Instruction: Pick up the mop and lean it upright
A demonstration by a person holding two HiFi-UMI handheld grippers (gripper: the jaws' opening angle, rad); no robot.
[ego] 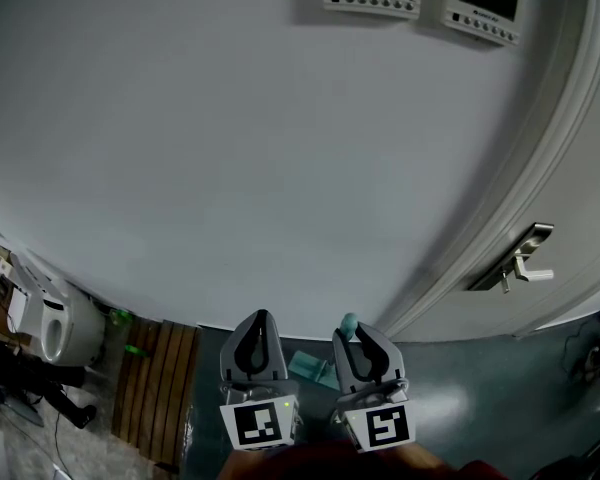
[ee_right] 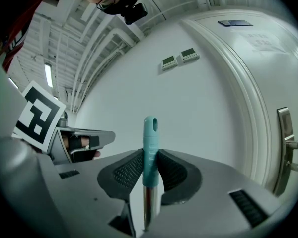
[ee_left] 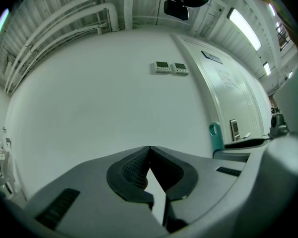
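Head view: the mop handle (ego: 349,322), teal with a rounded tip, rises at the right gripper (ego: 366,346), near the smooth white wall (ego: 230,148). Left gripper view: the left gripper (ee_left: 149,148) is clenched and empty, its ribbed dark pads (ee_left: 131,170) meeting at the tips. Right gripper view: the textured pads clamp the teal plastic grip above its shiny metal shaft (ee_right: 148,202).

The mop (ee_right: 149,130) stands upright. Its top is a teal plastic grip with a rounded end and a hanging hole, and a shiny metal shaft runs down below the grip. The right gripper (ee_right: 149,155) clamps the grip just under its tip, with a pad pressed on either side. The mop is left of the white door (ee_right: 268,73) and apart from it.
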